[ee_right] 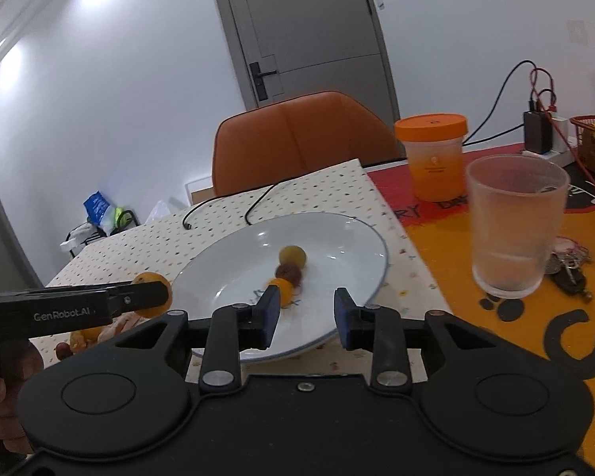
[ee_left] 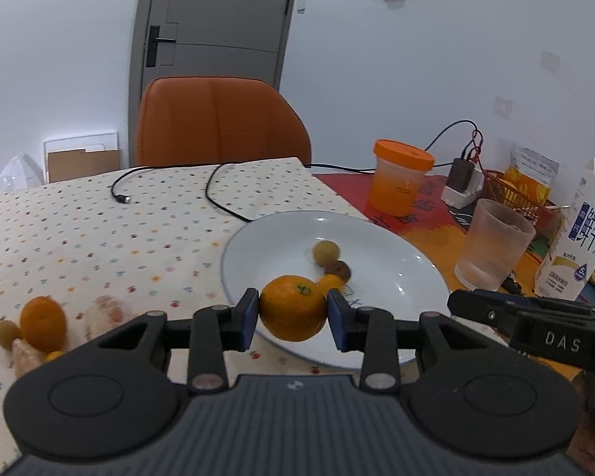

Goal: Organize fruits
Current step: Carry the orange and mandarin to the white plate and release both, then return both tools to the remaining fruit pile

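Note:
My left gripper point(ee_left: 293, 311) is shut on a whole tangerine point(ee_left: 287, 297), held over the near rim of the white plate point(ee_left: 396, 261). In the plate lie a yellow-green small fruit point(ee_left: 326, 252), a brown one point(ee_left: 339, 269) and a small orange one point(ee_left: 333, 281). Left of the plate, another tangerine point(ee_left: 43, 321), a green small fruit point(ee_left: 7, 333) and peeled segments point(ee_left: 107, 311) lie on the dotted cloth. My right gripper point(ee_right: 306, 309) is open over the plate point(ee_right: 345, 246), nothing between its pads; the small orange fruit point(ee_right: 285, 286) lies just past its left finger.
A frosted cup point(ee_right: 515, 230) stands right of the plate, with keys point(ee_right: 567, 265) beside it. Behind are an orange-lidded jar point(ee_right: 436, 158), a milk carton point(ee_left: 575, 238), a charger and a red basket. A black cable point(ee_left: 218, 194) crosses the cloth. An orange chair point(ee_left: 218, 119) faces the far edge.

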